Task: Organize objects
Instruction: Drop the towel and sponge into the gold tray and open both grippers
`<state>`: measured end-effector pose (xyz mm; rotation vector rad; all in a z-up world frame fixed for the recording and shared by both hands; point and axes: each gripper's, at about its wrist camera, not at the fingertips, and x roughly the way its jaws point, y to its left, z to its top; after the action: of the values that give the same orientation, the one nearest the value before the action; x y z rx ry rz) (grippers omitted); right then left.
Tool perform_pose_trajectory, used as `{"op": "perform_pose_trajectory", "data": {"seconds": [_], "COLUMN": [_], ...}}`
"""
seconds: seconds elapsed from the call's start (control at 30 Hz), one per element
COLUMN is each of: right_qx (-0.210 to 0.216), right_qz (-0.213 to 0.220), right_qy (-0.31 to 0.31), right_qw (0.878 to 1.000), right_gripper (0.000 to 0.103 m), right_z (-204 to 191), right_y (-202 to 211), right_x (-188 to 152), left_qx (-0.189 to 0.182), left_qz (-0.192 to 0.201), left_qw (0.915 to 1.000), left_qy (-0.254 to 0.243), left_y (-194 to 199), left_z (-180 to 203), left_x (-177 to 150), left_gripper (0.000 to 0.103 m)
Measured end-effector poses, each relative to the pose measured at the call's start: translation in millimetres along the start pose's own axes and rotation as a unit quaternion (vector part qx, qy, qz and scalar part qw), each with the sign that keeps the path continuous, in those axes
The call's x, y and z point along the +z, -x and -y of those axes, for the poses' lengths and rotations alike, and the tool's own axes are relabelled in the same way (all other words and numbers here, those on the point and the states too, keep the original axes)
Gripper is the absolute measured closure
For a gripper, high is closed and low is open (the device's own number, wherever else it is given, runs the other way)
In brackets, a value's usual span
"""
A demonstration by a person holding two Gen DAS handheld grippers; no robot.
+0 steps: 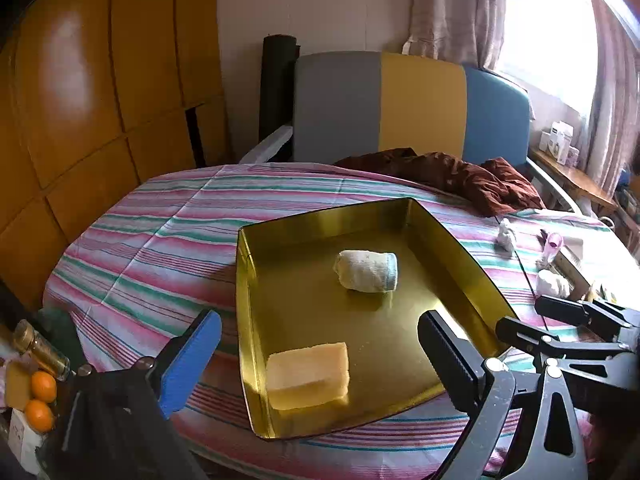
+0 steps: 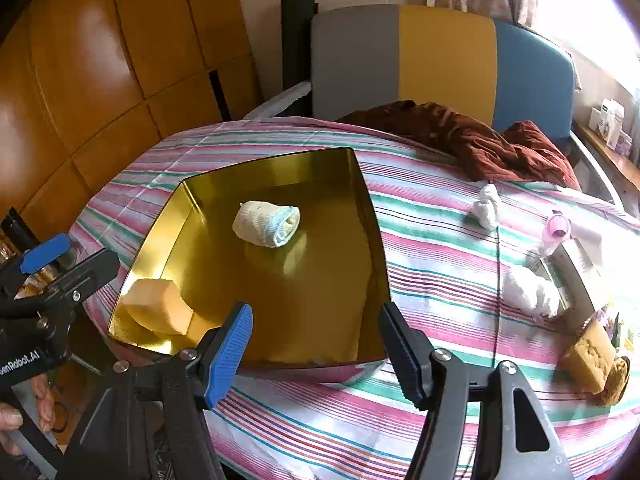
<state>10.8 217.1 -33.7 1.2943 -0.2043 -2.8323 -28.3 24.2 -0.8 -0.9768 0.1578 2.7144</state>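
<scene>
A gold metal tray (image 1: 312, 320) lies on the striped bed cover. In it rest a rolled white sock (image 1: 366, 271) near the middle and a yellow sponge (image 1: 307, 376) at the near left corner. My left gripper (image 1: 320, 360) stands wide open over the tray's near edge; the sponge lies free between its fingers, untouched. In the right wrist view the tray (image 2: 320, 280), the sock (image 2: 267, 223) and the sponge (image 2: 158, 312) show again. My right gripper (image 2: 318, 354) hangs open at the tray's near rim, nothing between its fingers.
Two more white sock rolls (image 2: 488, 206) (image 2: 532, 292) and a pink bottle (image 2: 556, 232) lie on the cover right of the tray. A brown sponge (image 2: 596, 356) sits at the far right. A brown blanket (image 2: 480, 140) is bunched by the headboard. Oranges (image 1: 42, 396) sit left of the bed.
</scene>
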Motion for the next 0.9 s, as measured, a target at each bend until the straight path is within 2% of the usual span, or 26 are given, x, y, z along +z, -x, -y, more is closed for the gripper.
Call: {"op": "perform_pose_trajectory", "data": {"seconds": [0.17,0.53,0.9], "right_qx": [-0.005,-0.027,-0.045], "right_qz": [0.0,-0.013,-0.029], "right_qy": [-0.011,-0.05,-0.098], "right_qw": [1.0,0.998,0.994], "right_gripper": [0.036,0.036,0.036], "right_z": [8.0,38.9,82.7], "right_y": [1.2,-0.6,2.1], "right_x": [-2.7,-12.5,-24.9], "left_qx": [0.0,-0.032,-0.08], "left_qz": [-0.006,-0.009,-0.004], "left_qw": [0.9999,0.9991,0.9942], "left_qy": [-0.01,-0.027,-0.072], "left_y": [-1.6,-4.0,-2.1], "left_z": [8.5,22.5,57.4], "left_x": [-2.2,-1.5,6.1], "left_gripper": [0.004,0.004,0.004]}}
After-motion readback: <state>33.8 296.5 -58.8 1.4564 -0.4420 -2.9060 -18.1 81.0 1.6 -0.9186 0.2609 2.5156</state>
